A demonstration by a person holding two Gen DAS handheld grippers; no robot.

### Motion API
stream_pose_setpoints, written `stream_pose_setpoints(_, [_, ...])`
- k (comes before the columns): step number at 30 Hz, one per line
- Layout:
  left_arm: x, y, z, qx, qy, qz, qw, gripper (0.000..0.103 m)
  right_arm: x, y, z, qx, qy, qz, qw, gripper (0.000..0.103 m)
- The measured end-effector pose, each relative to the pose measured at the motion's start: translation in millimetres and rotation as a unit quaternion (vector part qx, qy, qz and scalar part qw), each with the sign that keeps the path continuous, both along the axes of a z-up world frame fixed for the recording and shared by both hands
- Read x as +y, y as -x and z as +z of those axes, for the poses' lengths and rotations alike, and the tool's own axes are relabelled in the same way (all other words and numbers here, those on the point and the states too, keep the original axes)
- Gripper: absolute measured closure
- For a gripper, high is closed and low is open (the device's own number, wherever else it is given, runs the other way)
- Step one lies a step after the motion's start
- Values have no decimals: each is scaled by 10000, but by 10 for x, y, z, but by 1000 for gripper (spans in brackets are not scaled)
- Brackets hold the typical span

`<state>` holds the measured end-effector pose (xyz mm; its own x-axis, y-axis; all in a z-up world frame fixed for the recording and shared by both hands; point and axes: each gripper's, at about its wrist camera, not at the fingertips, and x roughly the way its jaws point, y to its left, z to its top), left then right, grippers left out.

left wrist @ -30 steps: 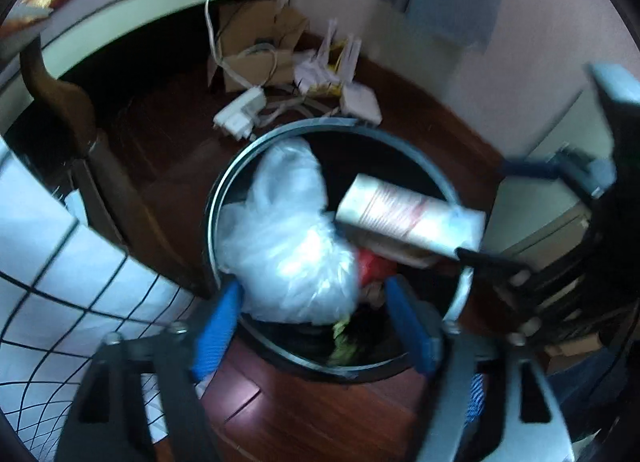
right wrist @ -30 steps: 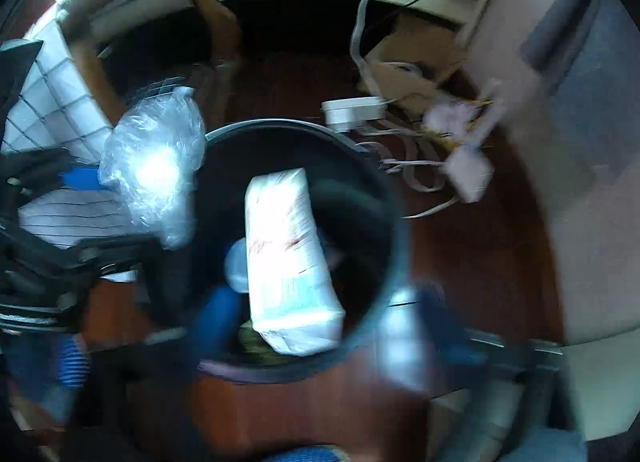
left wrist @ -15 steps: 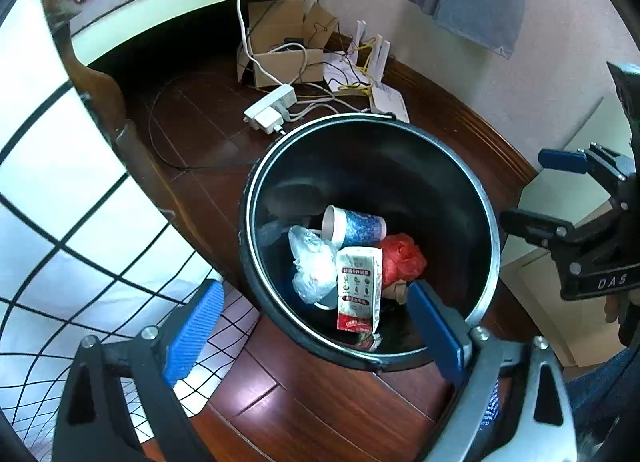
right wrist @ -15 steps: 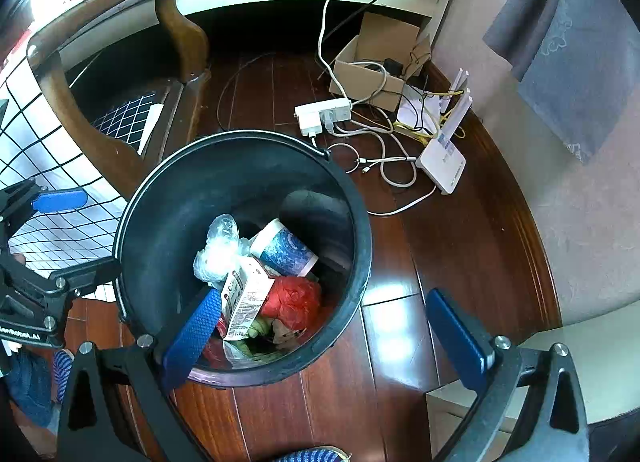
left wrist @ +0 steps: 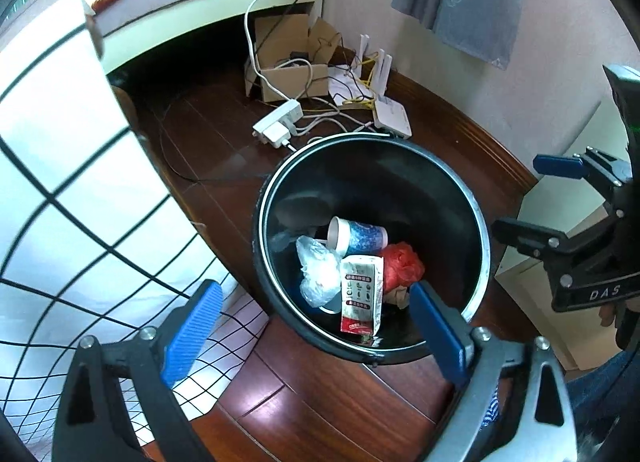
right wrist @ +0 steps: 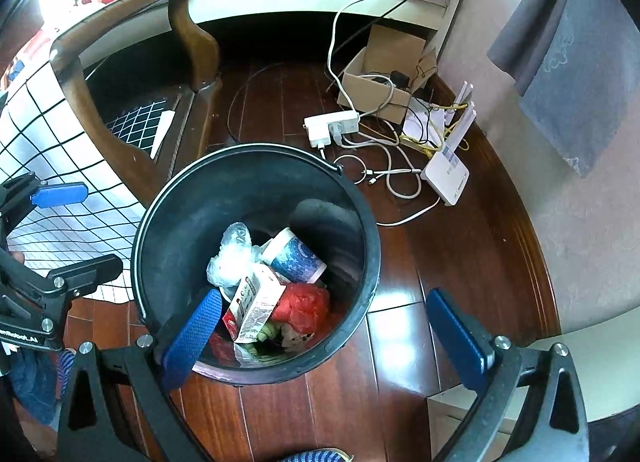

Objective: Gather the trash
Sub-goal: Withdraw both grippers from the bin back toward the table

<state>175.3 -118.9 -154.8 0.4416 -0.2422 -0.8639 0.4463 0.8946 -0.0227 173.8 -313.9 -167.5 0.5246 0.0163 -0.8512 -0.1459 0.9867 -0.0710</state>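
Note:
A black round trash bin [left wrist: 400, 166] [right wrist: 168, 246] stands on the dark wood floor. Inside lie a clear plastic bag [left wrist: 318, 274] [right wrist: 230, 258], a white and red carton [left wrist: 360, 294] [right wrist: 256, 304], a blue paper cup [left wrist: 358, 238] [right wrist: 296, 254] and a red bag [left wrist: 402, 268] [right wrist: 302, 304]. My left gripper [left wrist: 316, 330] is open and empty above the bin's near rim. My right gripper [right wrist: 326, 338] is open and empty above the bin's near right rim. Each gripper shows at the edge of the other's view.
A white power strip [left wrist: 278, 124] [right wrist: 332, 126], tangled cables, a white router [left wrist: 392, 118] [right wrist: 446, 176] and an open cardboard box [left wrist: 288, 66] [right wrist: 380, 78] lie behind the bin. A checked white cloth [left wrist: 60, 182] hangs at left by a wooden chair leg [right wrist: 192, 42].
The plastic bag and the carton dropped from the grippers into the bin. Both grippers opened and lifted back, and now hold nearly still above the bin.

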Motion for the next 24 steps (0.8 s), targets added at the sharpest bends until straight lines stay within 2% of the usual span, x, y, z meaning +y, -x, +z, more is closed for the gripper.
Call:
stream_pose_setpoints(7, [51, 69, 138, -70, 27, 21, 10000, 7, 37, 59, 114, -105, -77, 16, 9999, 0])
stream_pose_setpoints(24, [366, 287, 765, -682, 265, 293, 9969, 5, 254, 234, 667, -695, -452, 180, 9964, 0])
